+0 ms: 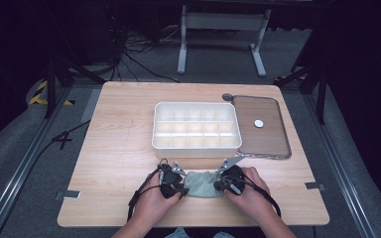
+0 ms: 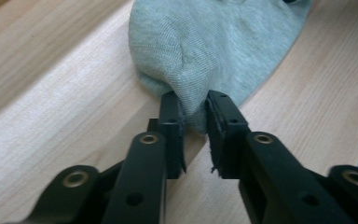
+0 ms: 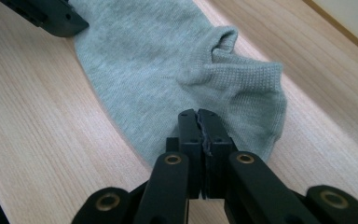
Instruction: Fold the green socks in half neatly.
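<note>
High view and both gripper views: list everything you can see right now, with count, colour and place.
sock: 1, pale grey-green, near table edge between the grippers
divided organiser box: 1, white, empty, table centre
clear lid: 1, transparent with white round knob, right of the box
table: 1, light wood
metal frame stand: 1, grey, floor beyond the table
left gripper: 1, black, jaws pinching the sock's end
right gripper: 1, black, jaws shut on the sock's other end
hands: 2, holding the grippers

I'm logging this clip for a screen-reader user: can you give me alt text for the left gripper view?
The left gripper's two black jaws pinch a bunched fold at the edge of a soft, pale grey-green knitted sock. The sock lies on a light wooden table with visible grain and stretches away toward the top of the picture.
</note>
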`<state>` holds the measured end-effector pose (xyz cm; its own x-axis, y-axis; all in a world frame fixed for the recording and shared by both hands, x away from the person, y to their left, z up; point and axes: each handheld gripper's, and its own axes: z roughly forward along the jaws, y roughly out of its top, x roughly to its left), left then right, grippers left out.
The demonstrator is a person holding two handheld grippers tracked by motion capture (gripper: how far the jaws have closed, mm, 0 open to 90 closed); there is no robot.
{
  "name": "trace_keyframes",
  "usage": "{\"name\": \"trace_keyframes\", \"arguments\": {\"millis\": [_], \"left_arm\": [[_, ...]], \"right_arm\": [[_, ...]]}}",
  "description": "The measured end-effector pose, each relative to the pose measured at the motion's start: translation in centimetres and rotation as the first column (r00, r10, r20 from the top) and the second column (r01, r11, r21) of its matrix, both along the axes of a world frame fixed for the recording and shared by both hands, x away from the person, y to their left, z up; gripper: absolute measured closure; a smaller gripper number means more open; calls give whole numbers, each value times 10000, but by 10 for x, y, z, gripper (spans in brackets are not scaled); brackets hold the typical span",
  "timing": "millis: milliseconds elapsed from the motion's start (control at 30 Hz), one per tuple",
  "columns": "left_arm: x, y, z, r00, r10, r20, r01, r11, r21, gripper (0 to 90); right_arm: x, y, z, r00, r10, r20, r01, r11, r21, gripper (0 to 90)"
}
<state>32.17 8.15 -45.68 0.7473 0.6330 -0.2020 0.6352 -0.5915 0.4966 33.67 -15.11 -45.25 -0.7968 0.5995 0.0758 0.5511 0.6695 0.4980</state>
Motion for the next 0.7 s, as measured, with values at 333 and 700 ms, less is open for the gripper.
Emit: {"name": "trace_keyframes", "arguments": {"millis": [333,700], "left_arm": [[-4,3,12,9991,93,404,-100,9998,170,827],[-8,2,18,9993,-39,369,16,9980,635,826]], "right_arm": [[-3,6,6,10000,67,58,-72,9960,889,897],[-4,37,-2,9995,96,297,-138,9895,1441,896]]}}
